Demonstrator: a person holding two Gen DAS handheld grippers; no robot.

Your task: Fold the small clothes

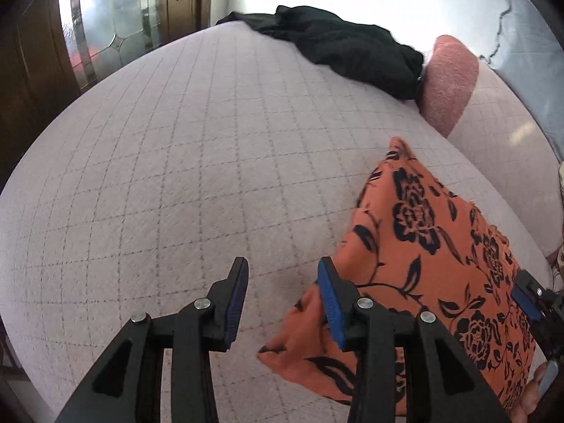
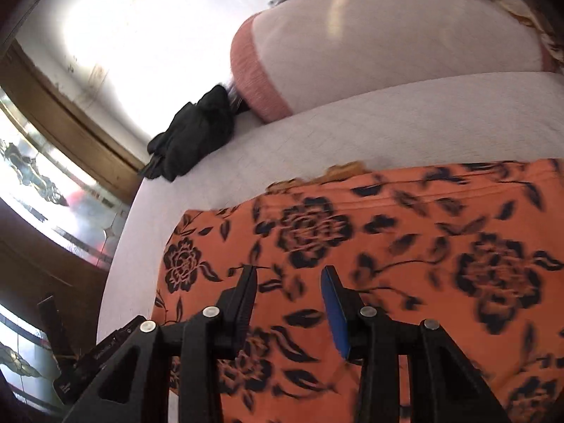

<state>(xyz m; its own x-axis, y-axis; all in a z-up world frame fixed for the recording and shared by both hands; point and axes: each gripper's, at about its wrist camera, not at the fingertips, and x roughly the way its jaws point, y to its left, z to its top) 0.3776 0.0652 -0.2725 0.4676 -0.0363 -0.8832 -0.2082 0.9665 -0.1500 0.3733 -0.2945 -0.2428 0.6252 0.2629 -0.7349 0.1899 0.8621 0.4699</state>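
Observation:
An orange garment with black flowers [image 1: 416, 243] lies on the pale checked bed cover [image 1: 197, 162], at the lower right of the left wrist view. My left gripper [image 1: 282, 282] is open and empty, just left of the garment's near corner. In the right wrist view the same garment [image 2: 387, 246] fills the lower half. My right gripper [image 2: 289, 292] is open over it and holds nothing. The right gripper's blue pad also shows in the left wrist view [image 1: 525, 299] at the garment's right edge.
A black garment [image 1: 345, 46] lies bunched at the far side of the bed, also seen in the right wrist view [image 2: 194, 137]. A pink-edged pillow [image 1: 454, 81] lies at the back right. A wooden door with patterned glass [image 1: 102, 24] stands beyond the bed's left edge.

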